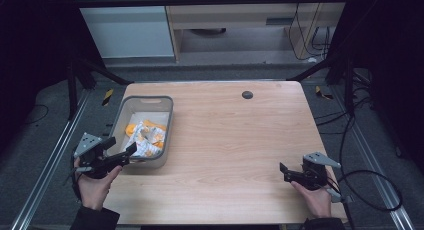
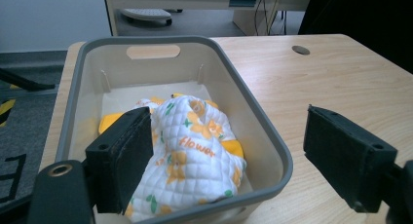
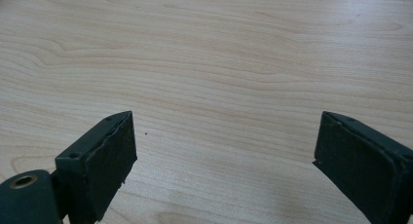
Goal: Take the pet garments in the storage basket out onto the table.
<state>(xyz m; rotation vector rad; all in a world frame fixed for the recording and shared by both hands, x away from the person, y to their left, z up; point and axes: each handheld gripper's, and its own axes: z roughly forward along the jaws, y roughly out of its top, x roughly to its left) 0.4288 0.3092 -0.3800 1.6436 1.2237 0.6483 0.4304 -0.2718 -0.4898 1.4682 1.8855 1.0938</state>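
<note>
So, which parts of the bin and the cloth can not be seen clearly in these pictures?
- Left gripper view: the quilted cloth's left part is hidden behind the left hand-held gripper's jaw.
- Same view: the bottom edge cuts off the grey bin's near wall.
- Same view: the orange item under the cloth is mostly covered, so I cannot identify it.
- High view: the cloth's print is too small.

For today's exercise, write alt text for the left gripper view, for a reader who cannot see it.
A grey plastic bin on a wooden table holds a crumpled white quilted cloth printed with orange flowers. The left claw points at it, its two black jaws wide apart and holding nothing, one inside the bin beside the cloth and the other outside over the table.
</note>
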